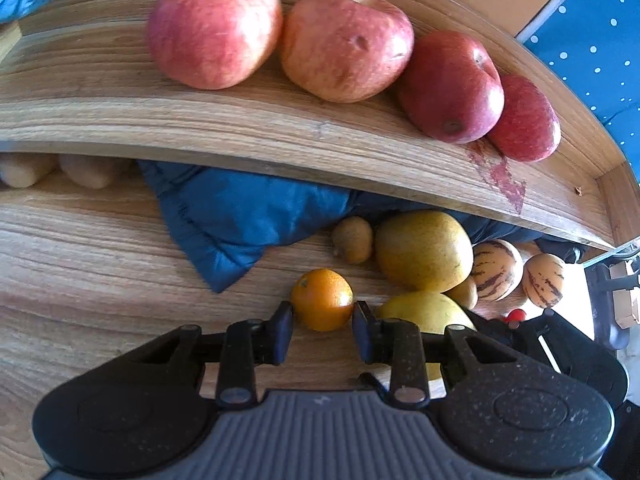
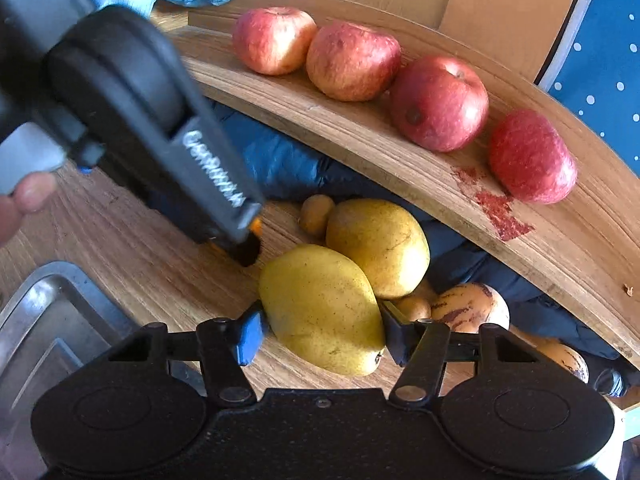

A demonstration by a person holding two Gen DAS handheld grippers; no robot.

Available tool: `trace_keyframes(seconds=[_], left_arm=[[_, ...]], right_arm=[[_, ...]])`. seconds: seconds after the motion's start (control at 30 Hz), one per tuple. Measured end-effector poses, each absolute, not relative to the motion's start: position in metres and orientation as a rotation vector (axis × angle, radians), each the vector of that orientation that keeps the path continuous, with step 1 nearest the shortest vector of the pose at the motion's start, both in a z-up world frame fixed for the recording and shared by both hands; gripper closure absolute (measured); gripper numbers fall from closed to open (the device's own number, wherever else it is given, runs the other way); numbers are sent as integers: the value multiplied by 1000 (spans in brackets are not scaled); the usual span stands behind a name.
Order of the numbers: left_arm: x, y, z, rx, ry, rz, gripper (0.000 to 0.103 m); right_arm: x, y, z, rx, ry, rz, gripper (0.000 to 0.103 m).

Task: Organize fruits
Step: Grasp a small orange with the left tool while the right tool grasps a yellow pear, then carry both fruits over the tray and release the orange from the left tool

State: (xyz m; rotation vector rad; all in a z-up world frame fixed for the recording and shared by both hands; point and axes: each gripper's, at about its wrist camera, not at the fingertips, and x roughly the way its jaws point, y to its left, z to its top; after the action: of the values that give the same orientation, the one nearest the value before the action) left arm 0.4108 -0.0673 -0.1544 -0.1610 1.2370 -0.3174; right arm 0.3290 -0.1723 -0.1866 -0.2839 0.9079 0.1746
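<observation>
Left claw: my left claw (image 1: 322, 318) has its two fingers on each side of the orange (image 1: 322, 299). The pads look like they touch its sides, so I think it grips the orange, which sits on the wooden table (image 1: 100, 264).
Left claw from the other camera: it is big and blurry (image 2: 144, 120), and it hides almost all of the orange. I only see a thin orange bit by its tip.
Right claw: my right claw (image 2: 318, 336) has its fingers on both sides of the front yellow mango (image 2: 322, 308). They press on its sides, so it holds the mango low on the table.
Second mango: it (image 2: 378, 246) lies just behind the first one and touches it.
Small brown fruit: one (image 2: 316, 214) peeks out behind the mangoes. I think it is a kiwi, but I cannot be sure.
Striped fruits: two (image 1: 496, 270) (image 1: 543, 280) sit to the right. In the right view my claw cuts them off.
Apples: four red apples (image 1: 214, 28) (image 1: 346, 44) (image 1: 452, 86) (image 1: 526, 118) stand in a row on the raised wooden shelf (image 1: 280, 128).
Red mark: a smear (image 2: 496, 208) is on the shelf by the last apple.
Blue cloth: it (image 1: 248, 216) is tucked under the shelf, partly hidden.
Metal tray: only a corner (image 2: 52, 312) shows.
</observation>
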Motion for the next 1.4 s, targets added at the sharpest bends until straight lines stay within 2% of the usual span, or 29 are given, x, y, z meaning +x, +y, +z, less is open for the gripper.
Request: trace_keyframes(seconds=[0.47,0.83,1.1,1.4], left_arm=[[382,-23,-148,-153,1232,-297,68],[357,-18,-132,-97,1216,-383,68],[336,-35,-129,-17,1228,-515,68],[302,-66,-133,120,1266,-716,68]], right_arm=[[287,-148,-172,-241,835,102,44],[230,-126,-142,-156,792,-37,44],[178,-111,-127,-104,823,-171,44],[133,-109,-138,-6,888,-361,44]])
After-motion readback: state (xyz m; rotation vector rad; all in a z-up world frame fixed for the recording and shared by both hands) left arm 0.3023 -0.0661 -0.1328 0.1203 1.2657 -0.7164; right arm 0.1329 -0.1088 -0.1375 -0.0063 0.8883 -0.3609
